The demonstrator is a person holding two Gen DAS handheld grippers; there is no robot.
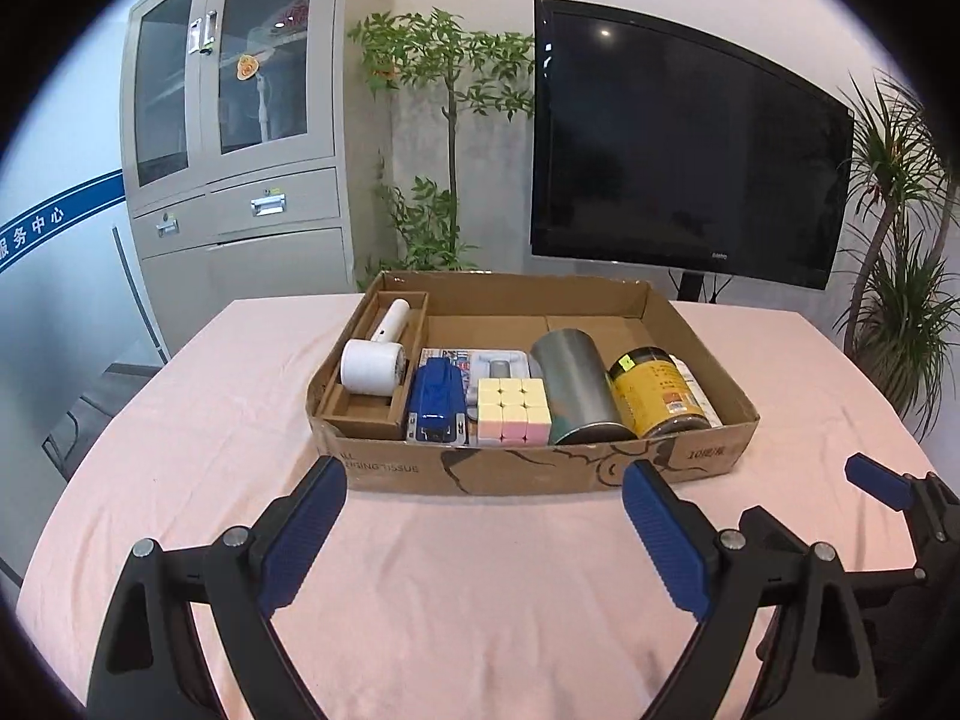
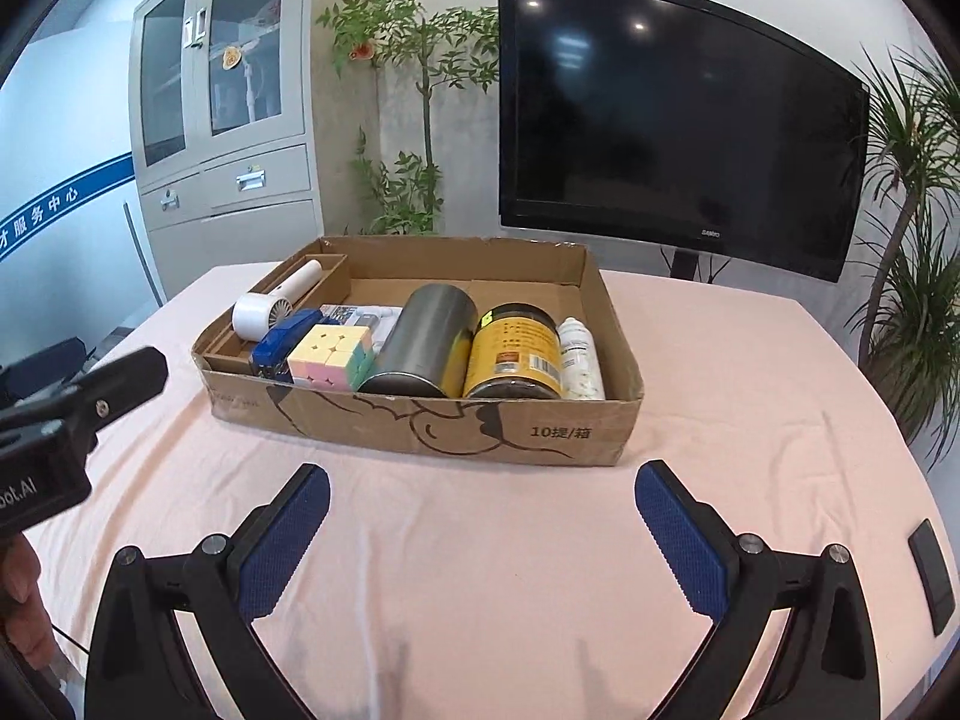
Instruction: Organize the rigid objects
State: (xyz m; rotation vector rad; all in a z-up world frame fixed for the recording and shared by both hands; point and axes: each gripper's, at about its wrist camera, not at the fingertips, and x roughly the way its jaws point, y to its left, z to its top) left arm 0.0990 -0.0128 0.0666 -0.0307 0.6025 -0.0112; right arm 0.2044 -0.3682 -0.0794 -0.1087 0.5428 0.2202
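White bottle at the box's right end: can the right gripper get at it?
Probably, from above. The right gripper is open, but the white bottle lies between yellow jar and box wall.

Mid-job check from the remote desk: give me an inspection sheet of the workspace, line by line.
Surface: table under a pink cloth, wrinkled; bare in front of the box.
Job's things: cardboard box holds, left to right, a white handheld fan in its own inner compartment, blue stapler, pastel cube, steel canister lying on its side, yellow-labelled jar, white bottle. A flat packet lies behind the cube.
Clutter: small dark flat object on the cloth at right.
Grippers: left gripper open, empty; right gripper open, empty; both short of the box.
Cables: nothing seen.
Surroundings: dark monitor, grey cabinet, potted plants.
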